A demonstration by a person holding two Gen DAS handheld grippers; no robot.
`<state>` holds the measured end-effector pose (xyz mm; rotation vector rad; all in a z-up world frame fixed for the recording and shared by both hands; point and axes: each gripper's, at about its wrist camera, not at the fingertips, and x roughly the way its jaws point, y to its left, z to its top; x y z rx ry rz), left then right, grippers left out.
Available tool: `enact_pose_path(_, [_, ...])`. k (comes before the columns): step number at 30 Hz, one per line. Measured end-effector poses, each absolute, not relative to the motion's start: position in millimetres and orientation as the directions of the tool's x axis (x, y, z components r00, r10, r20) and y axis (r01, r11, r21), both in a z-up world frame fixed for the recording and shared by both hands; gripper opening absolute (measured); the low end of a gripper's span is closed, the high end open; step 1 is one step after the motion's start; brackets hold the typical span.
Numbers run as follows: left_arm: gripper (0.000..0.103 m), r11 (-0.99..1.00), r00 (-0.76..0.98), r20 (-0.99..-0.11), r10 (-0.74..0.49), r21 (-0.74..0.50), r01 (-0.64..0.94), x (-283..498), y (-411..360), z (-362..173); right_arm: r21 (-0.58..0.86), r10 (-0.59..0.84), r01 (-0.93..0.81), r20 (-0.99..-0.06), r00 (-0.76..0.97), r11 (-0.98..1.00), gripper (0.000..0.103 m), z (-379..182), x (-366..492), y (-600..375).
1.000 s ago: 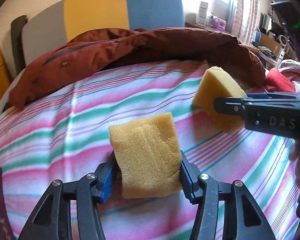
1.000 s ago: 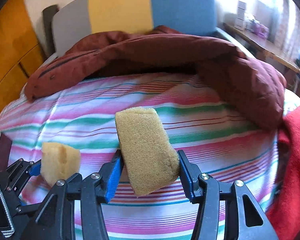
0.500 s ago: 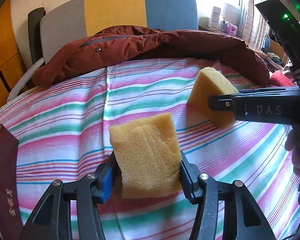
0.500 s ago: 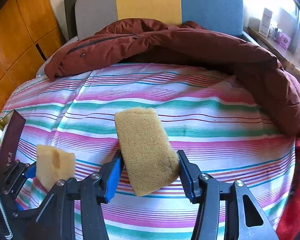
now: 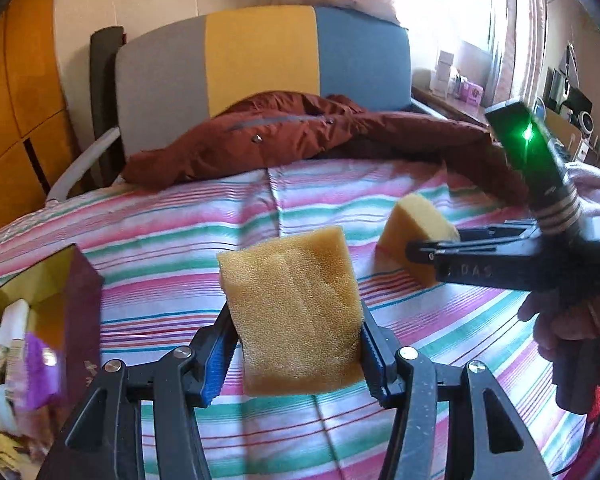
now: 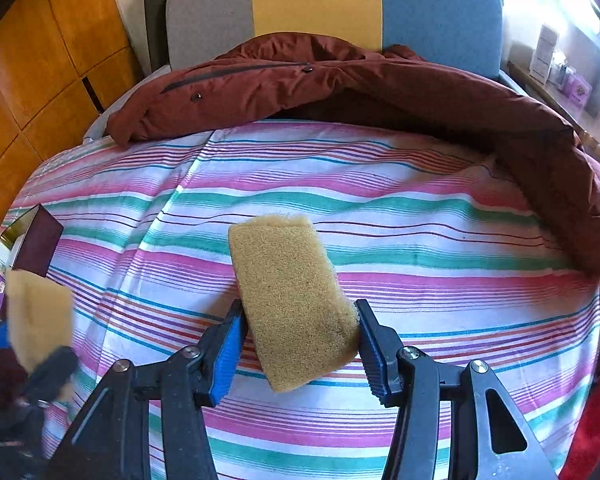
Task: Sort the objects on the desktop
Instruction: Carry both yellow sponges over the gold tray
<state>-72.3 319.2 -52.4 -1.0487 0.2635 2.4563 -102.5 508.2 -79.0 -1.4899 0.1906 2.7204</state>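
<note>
Yellow foam fills the near part of both wrist views. Your left gripper point(image 5: 296, 350) has its blue-padded fingers point(image 5: 219, 354) pressed on both sides of a squarish sponge point(image 5: 294, 312), which sits lifted above the striped bed sheet point(image 5: 188, 240). Your right gripper point(image 6: 298, 346) holds the same way: its fingers point(image 6: 226, 354) pinch the lower half of a longer, darker sponge point(image 6: 290, 300) that leans toward 11 o'clock.

In the left view, that right gripper point(image 5: 432, 250) comes in from 3 o'clock with its sponge point(image 5: 414, 230) sticking out of the fingertips, a green light glowing on the body above, and your hand point(image 5: 560, 320) wrapped on the handle at 4 o'clock. In the right view, the left gripper and its sponge point(image 6: 36, 316) show blurred at 8 o'clock.

At 9 o'clock in the left view stands an open dark maroon box point(image 5: 60, 304) with a gold lining, holding small packets, one of them purple; what they are is too blurred to tell. The same box point(image 6: 36, 246) shows at 9 o'clock in the right view.

Farther out the pink, green and white stripes run across the bed. Beyond them, toward 12 o'clock, a rust-red padded jacket point(image 6: 340, 88) lies spread along the far edge. Behind it rises a headboard point(image 5: 260, 52) in grey, yellow and blue panels, with wooden panelling point(image 6: 40, 60) at 10 o'clock and a cluttered windowsill point(image 5: 456, 84) at 2 o'clock.
</note>
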Motion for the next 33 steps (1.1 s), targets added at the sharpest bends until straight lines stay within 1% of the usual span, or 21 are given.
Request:
enact_pose_path(14, [0.056, -0.898, -0.639, -0.690, 0.341, -0.036, -0.439, -61, 265, -23, 0.160, -0.090, -0.088, -0.845, -0.528, -0.983, 0.053, -77, -92, 466])
enact_pose_path(23, [0.056, -0.908, -0.658, -0.673, 0.337, -0.046, -0.418, -47, 227, -11, 0.162, -0.076, -0.137, -0.868, -0.490, -0.977, 0.050, -81, -72, 437])
enact_pose_path(28, [0.056, -0.917, -0.670, -0.669, 0.322, -0.046, -0.395, -41, 200, -8, 0.212, -0.103, -0.161, -0.854, -0.510, -0.964, 0.049, -78, -56, 422])
enact_pose_path(33, [0.056, -0.930, -0.684, -0.663, 0.303, -0.047, -0.366, -38, 172, -6, 0.267, -0.152, -0.147, -0.834, -0.531, -0.952, 0.049, -71, -46, 399])
